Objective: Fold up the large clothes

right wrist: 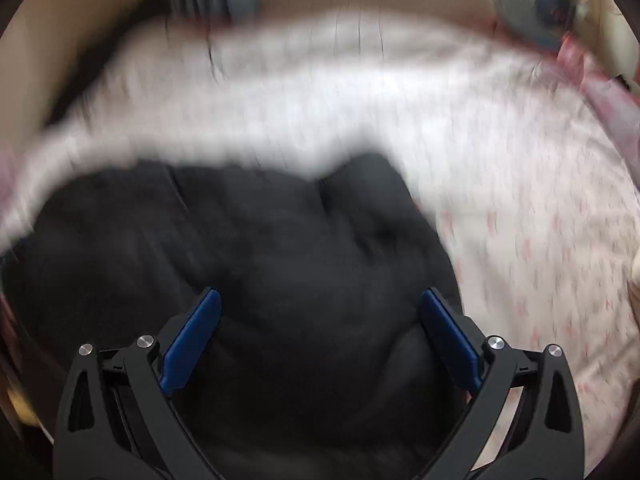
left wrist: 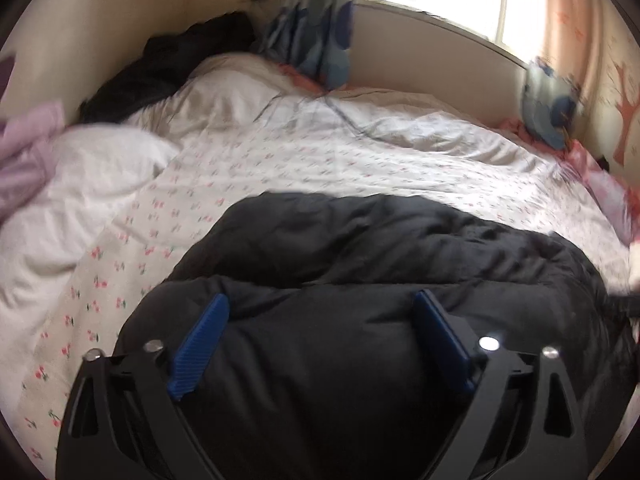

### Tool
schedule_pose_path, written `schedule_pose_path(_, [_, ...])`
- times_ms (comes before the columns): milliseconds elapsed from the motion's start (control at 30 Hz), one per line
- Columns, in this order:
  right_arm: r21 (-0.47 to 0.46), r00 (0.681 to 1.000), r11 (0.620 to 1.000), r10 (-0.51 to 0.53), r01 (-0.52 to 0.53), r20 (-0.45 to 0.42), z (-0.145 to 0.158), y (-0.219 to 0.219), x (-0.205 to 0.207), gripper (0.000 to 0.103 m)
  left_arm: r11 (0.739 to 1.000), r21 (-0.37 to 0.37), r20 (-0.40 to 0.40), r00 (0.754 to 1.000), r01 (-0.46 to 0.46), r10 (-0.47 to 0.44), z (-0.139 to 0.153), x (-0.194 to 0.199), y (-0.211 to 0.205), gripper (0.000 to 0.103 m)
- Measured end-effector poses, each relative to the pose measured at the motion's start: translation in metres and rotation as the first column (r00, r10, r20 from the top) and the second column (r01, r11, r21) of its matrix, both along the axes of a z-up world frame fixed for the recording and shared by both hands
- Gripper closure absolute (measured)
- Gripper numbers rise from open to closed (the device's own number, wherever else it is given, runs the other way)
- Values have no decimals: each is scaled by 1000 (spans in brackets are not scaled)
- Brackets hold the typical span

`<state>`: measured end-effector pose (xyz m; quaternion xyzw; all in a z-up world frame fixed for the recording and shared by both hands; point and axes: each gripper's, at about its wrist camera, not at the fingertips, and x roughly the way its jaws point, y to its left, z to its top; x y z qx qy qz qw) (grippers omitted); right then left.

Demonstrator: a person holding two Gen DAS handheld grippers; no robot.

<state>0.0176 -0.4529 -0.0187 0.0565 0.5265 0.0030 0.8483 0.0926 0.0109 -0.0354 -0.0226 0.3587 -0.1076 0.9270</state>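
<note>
A large black padded garment (left wrist: 360, 264) lies bunched on a bed with a white cherry-print sheet (left wrist: 248, 168). My left gripper (left wrist: 322, 300) is open, its blue pads spread wide just above the garment's near fold, holding nothing. In the blurred right wrist view the same black garment (right wrist: 280, 248) fills the lower left. My right gripper (right wrist: 320, 298) is open over it, its blue pads wide apart and empty.
A white pillow (left wrist: 92, 164) and lilac cloth (left wrist: 28, 152) lie at the left. Another dark garment (left wrist: 160, 68) is heaped by the headboard. Blue patterned cushions (left wrist: 316, 32) lean at the back, another (left wrist: 552, 104) at the right. Pink bedding (right wrist: 600, 92) edges the bed's right side.
</note>
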Motion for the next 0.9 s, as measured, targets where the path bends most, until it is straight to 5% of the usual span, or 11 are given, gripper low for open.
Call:
schedule_pose_path(100, [218,985,970,-132,105,109,38,-46,-48,7,999,-21,-69,997,-27,26,-11,5,19,7])
schedule_pose_path(200, [357,973,920,-210,164,96,51,-85,-97,7,995,-75,-73,995,-71,66,9,-17,47,8])
schedule_pose_path(367, [522,974,824,-212,219,-74,8,-107,-150,7,968,-208,-165,980,-142,108,25,-69,114,7])
schedule_pose_path(500, [734,980,653,-180,185,-87,-30,-93,-163,7,915,-322,-324,936,-242,134,9,-106,161,7])
schedule_pose_path(667, [767,983,618,-160,170,-89,-46,-73,-145,7,836,-492,-405,914,-245,30,-7,-141,163,7])
schedule_pose_path(767, [833,986,538,-156,129,-53,-34,-62,-138,7,815,-536,-442,896,-220,-49,-21,-145,144,7])
schedule_pose_path(900, [848,986,523,-167,84,5,-14,-63,-139,6,808,-550,-495,862,-212,-111,-46,-136,112,7])
